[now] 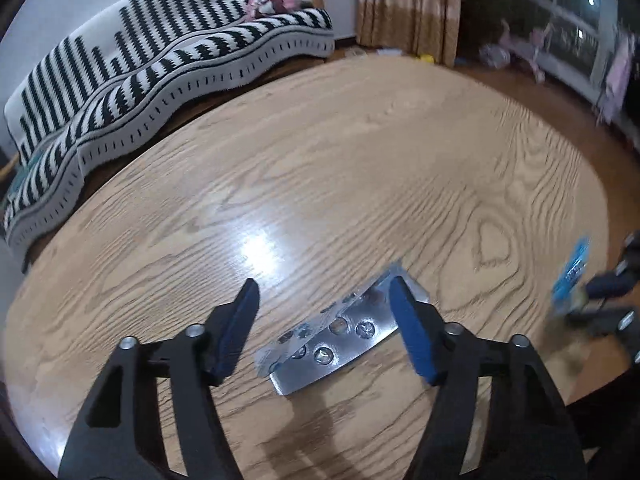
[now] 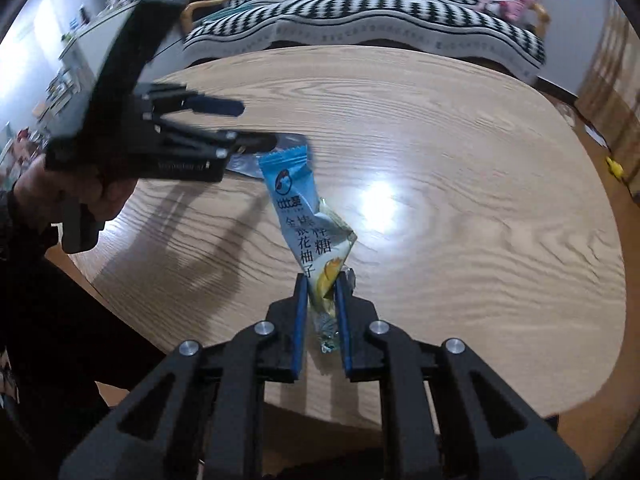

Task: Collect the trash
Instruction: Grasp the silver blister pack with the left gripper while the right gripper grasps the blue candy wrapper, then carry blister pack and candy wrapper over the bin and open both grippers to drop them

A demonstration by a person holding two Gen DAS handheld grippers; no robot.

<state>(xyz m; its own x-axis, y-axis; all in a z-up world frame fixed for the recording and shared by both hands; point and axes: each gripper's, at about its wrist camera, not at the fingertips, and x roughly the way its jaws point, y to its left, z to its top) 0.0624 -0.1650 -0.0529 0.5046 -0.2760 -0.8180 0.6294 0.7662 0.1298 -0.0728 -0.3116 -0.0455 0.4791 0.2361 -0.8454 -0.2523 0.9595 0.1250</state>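
Right gripper [image 2: 322, 284] is pinching the floppy candy wrapper [image 2: 304, 216] by its tail, while the left gripper [image 1: 324, 320], fingers spread, straddles the stiff, slippery blister pack [image 1: 336, 340] mid-tabletop, probably best grabbed by an edge.

Candy wrapper [image 2: 306, 224]: blue-white, printed Chinese characters, partly legible "棒糖", "花柚子"; brand logo unclear.
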